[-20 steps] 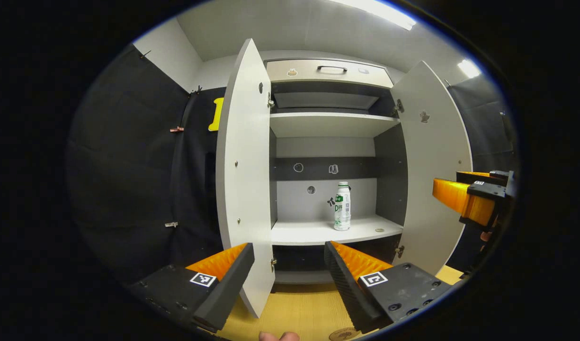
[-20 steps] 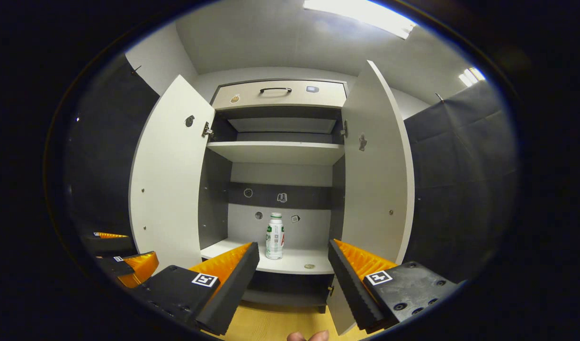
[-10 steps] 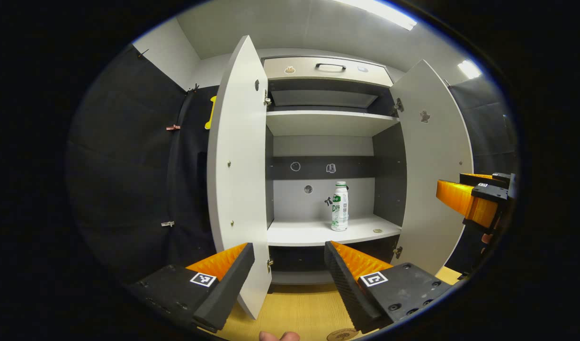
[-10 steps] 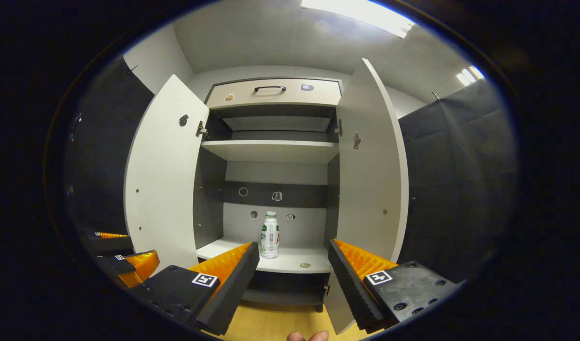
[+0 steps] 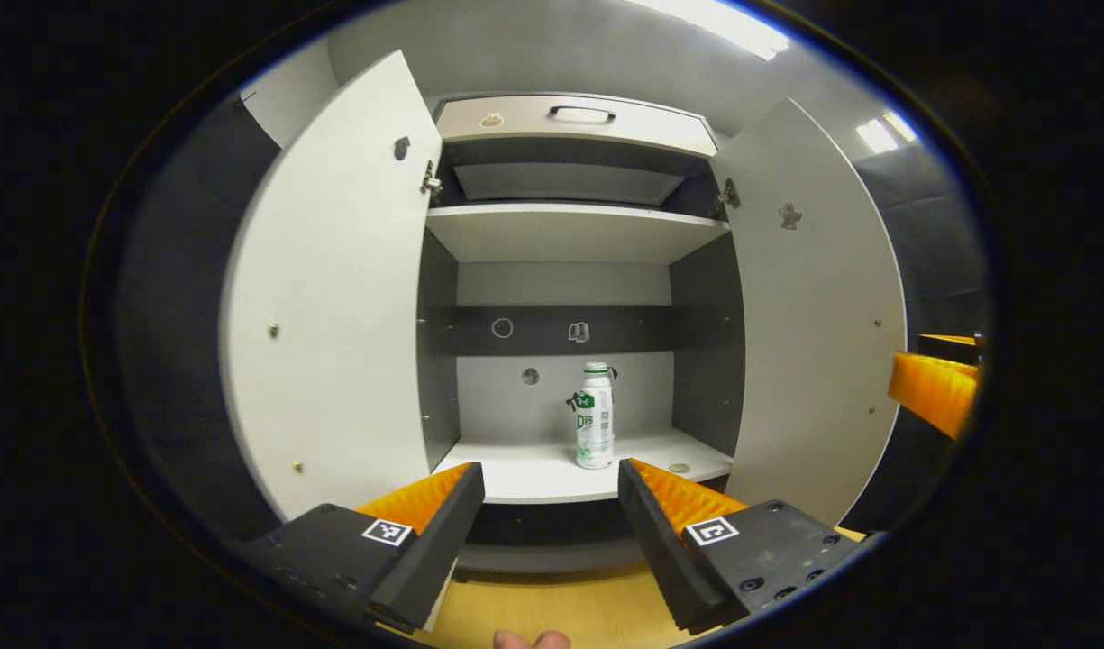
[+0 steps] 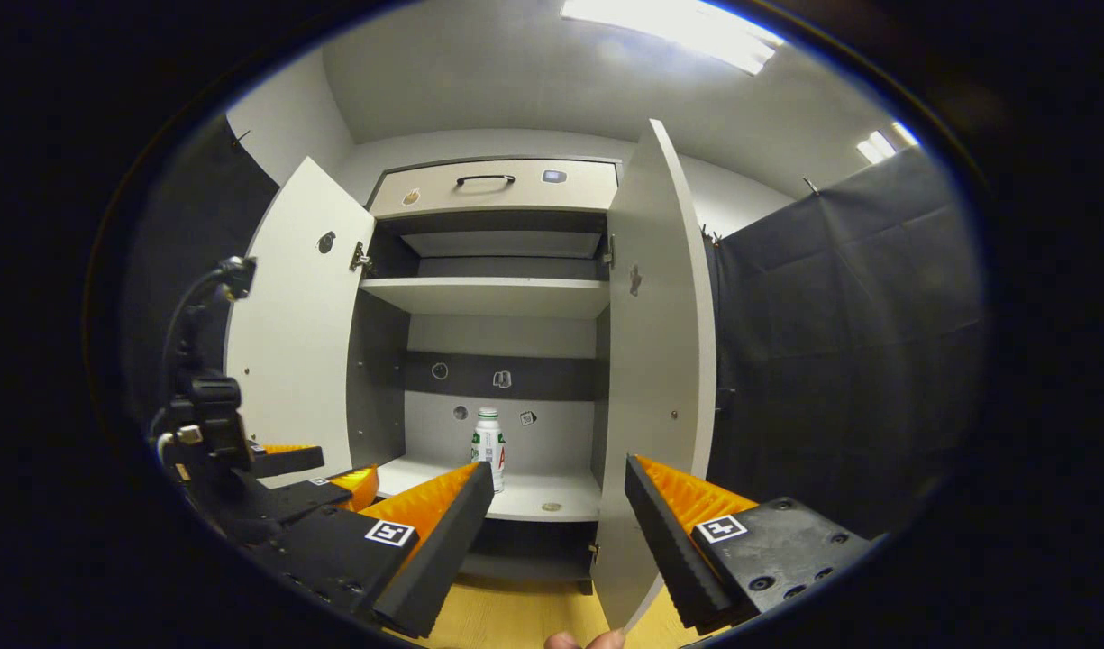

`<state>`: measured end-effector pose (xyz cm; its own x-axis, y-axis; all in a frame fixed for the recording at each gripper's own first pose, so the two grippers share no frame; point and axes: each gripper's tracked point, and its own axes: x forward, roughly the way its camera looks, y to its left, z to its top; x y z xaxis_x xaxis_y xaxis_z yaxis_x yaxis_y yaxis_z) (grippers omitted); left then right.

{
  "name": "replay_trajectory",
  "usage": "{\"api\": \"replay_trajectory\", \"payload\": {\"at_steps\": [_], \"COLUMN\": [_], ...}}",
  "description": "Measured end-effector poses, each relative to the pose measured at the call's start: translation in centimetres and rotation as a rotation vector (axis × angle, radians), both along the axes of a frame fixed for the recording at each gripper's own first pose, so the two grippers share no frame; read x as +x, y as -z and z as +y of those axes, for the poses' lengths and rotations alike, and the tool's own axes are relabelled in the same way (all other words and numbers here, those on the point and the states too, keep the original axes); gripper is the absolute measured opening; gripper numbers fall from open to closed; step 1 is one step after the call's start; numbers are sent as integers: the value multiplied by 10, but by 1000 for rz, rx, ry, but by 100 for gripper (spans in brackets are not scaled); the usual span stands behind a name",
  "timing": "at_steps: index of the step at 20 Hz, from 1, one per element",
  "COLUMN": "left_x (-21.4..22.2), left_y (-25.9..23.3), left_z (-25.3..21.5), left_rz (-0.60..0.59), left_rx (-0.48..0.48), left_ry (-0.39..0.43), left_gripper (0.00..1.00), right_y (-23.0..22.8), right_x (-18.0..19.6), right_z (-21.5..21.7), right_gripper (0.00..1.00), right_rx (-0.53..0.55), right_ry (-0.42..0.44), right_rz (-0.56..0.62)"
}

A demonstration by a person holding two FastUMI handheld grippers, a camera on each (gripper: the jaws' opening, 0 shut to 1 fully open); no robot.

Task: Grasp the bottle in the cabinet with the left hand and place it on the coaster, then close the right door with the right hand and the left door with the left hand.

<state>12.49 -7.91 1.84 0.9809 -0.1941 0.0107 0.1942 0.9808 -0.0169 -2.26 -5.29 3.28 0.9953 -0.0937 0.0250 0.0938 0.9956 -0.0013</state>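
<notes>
Looking along the left gripper (image 5: 552, 482), I see its fingers spread wide and empty, the bottle (image 5: 595, 415) upright on the cabinet's lower shelf (image 5: 533, 473) well ahead between them. Right gripper (image 6: 559, 482): also wide, empty; bottle (image 6: 488, 447) beyond its left finger.

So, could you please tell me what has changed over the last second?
The left hand-held gripper has swung to face the open cabinet and moved nearer the bottle, which now sits between its fingers' line of sight. Nothing was grasped. Both grippers stay open, both doors open, and the bottle stays upright on the lower shelf.
</notes>
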Motion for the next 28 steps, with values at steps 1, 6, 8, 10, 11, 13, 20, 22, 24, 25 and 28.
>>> {"api": "replay_trajectory", "payload": {"at_steps": [1, 6, 8, 10, 11, 13, 20, 22, 24, 25, 28], "left_x": [16, 101, 131, 162, 176, 201, 269, 281, 291, 295, 292], "left_y": [3, 10, 11, 15, 18, 25, 42, 47, 51, 53, 52], "left_z": [-8, -45, -55, -66, -70, -79, -93, -95, -98, -100, -101], "left_rz": [5, 16, 12, 10, 15, 24, 32, 43, 52, 60, 63], "left_rx": [1, -49, -55, -39, -34, -36, 8, 8, -5, -23, -37], "left_ry": [8, 35, 42, 33, 24, 16, -16, -21, -16, -1, 4], "left_gripper": [95, 94, 94, 94, 95, 95, 95, 95, 95, 95, 80], "right_y": [1, 5, 9, 14, 16, 17, 24, 27, 29, 29, 34], "right_x": [-4, -10, -11, -9, -9, -7, 6, 11, 15, 16, 17], "right_z": [-5, -22, -28, -32, -34, -33, -45, -52, -59, -62, -62], "right_gripper": [97, 97, 97, 97, 97, 97, 97, 97, 97, 97, 97], "right_rx": [-3, -28, -17, -13, -12, -9, -34, -33, -28, -27, -21], "right_ry": [2, -10, -11, -14, -14, -29, -52, -40, -28, -22, -19], "right_rz": [3, -2, 5, 14, 20, 23, 23, 29, 32, 33, 41]}}
